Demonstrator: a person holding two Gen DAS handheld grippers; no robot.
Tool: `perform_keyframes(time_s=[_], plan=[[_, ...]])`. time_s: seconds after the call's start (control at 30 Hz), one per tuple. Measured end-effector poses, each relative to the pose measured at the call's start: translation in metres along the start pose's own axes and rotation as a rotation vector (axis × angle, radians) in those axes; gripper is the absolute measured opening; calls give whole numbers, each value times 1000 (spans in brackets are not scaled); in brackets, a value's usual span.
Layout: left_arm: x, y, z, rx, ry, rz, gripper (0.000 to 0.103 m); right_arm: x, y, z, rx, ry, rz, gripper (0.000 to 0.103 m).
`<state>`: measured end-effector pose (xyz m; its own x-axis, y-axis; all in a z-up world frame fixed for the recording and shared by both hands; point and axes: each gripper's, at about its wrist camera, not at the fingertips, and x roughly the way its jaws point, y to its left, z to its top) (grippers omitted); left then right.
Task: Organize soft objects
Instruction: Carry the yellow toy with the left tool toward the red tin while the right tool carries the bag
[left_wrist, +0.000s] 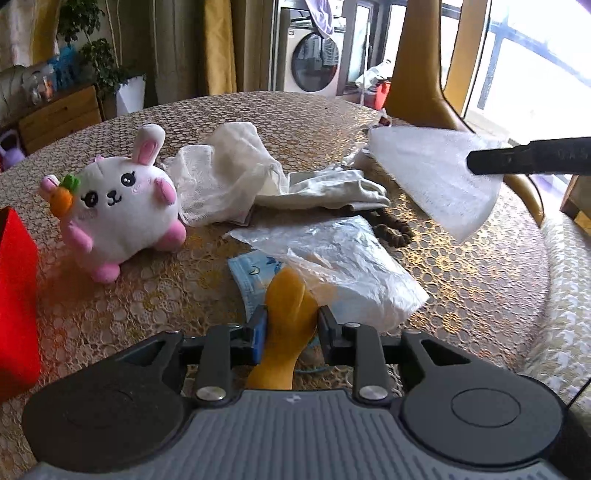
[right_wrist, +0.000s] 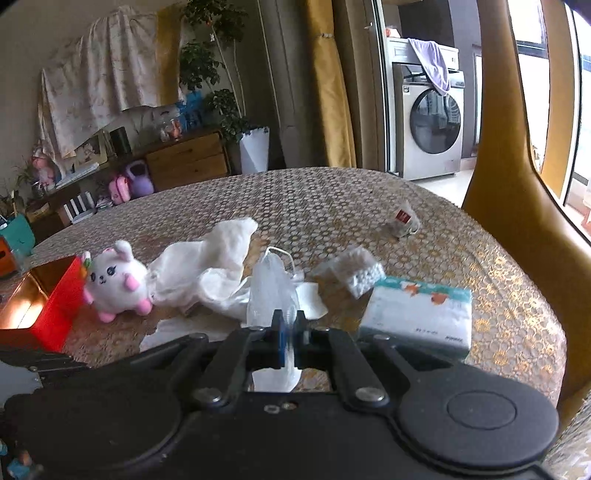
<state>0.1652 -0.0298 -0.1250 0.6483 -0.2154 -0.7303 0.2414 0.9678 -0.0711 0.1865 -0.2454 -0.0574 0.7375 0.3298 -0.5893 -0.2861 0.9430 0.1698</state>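
Note:
My left gripper (left_wrist: 290, 325) is shut on a soft yellow-orange object (left_wrist: 286, 306), held low over the table near a clear plastic bag (left_wrist: 332, 254) and a blue face mask (left_wrist: 251, 277). My right gripper (right_wrist: 291, 325) is shut on a white foam sheet (right_wrist: 271, 291); in the left wrist view that sheet (left_wrist: 432, 173) hangs above the table at the right under a black finger (left_wrist: 524, 155). A white and pink bunny plush (left_wrist: 118, 203) sits at the left, also in the right wrist view (right_wrist: 114, 280). White cloths (left_wrist: 229, 173) lie mid-table.
A red open box (right_wrist: 51, 310) stands at the table's left edge. A tissue pack (right_wrist: 417, 314), a small foam piece (right_wrist: 358, 273) and a tea bag packet (right_wrist: 402, 221) lie to the right. A brown beaded string (left_wrist: 395, 229) lies by the cloths. A yellow chair back (right_wrist: 517, 184) rises at the right.

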Motion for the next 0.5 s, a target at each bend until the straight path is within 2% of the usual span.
perform_keyframes(time_s=[0.3,0.5], plan=[[0,14,-8,1,14,-20,29,-1,4,-6,15,7,17,4],[10,2,-5,44,14,-48,29,1,6,-8,25,18,17,4]])
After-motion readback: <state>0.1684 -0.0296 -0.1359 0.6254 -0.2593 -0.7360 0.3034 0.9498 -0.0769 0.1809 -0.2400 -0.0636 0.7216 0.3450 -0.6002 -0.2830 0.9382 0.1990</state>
